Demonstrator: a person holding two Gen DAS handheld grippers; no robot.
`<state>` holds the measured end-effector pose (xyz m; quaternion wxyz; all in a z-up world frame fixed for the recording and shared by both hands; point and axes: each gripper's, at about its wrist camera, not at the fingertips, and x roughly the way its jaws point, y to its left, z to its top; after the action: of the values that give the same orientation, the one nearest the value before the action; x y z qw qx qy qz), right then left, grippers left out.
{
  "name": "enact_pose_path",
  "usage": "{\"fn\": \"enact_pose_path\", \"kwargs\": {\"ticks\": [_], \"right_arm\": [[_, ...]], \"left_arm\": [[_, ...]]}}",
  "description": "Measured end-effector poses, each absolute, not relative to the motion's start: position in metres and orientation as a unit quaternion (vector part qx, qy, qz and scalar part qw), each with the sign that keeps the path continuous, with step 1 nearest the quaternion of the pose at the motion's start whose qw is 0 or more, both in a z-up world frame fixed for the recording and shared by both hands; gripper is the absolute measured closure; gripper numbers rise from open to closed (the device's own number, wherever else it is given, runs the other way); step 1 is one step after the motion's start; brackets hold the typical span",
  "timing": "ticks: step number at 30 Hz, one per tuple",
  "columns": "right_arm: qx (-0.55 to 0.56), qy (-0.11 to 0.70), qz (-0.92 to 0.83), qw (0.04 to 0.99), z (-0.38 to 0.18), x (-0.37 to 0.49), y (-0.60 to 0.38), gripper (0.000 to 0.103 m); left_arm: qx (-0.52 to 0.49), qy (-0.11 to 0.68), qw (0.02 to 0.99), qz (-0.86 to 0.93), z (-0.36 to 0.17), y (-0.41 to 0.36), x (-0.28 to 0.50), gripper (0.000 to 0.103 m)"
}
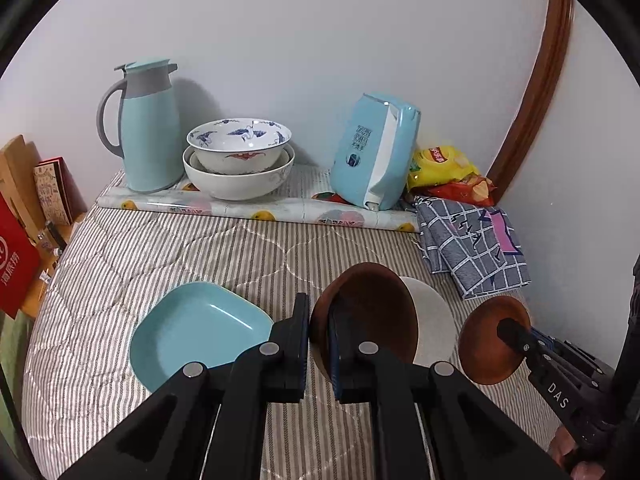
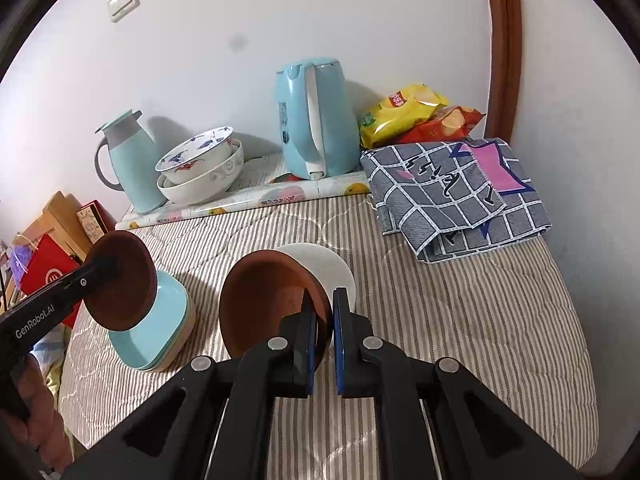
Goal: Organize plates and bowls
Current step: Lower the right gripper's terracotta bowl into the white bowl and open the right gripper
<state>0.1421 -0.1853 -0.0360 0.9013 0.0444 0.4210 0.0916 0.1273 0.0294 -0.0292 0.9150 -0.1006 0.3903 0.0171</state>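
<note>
**Operator:** Left wrist view: my left gripper [image 1: 319,344] pinches one brown bowl [image 1: 372,320] by its rim; the right gripper [image 2: 323,340] clamps the other brown bowl [image 2: 272,300], both above the striped cloth [image 1: 200,248].

**Partner:** Level them first, then nest them gently near the blue plates [image 2: 156,328].

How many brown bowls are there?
2. One brown bowl is pinched in the left tongs; the other brown bowl is pinched in the right tongs. None seems hidden.
</note>
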Motion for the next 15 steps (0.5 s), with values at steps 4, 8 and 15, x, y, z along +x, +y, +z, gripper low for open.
{"fn": "enact_pose_path", "kwargs": {"ticks": [4, 8, 15], "right_arm": [[0.043, 0.433, 0.091, 0.896, -0.047, 0.154, -0.181, 0.095], [0.036, 0.445, 0.093, 0.890, -0.059, 0.167, -0.174, 0.095], [0.024, 0.465, 0.096, 0.880, -0.080, 0.188, -0.160, 0.095]], "left_arm": [[-0.100, 0.397, 0.912, 0.021, -0.036, 0.034, 0.137, 0.094], [-0.104, 0.405, 0.908, 0.023, -0.046, 0.040, 0.148, 0.094], [-0.113, 0.417, 0.902, 0.029, -0.062, 0.050, 0.164, 0.094]]}}
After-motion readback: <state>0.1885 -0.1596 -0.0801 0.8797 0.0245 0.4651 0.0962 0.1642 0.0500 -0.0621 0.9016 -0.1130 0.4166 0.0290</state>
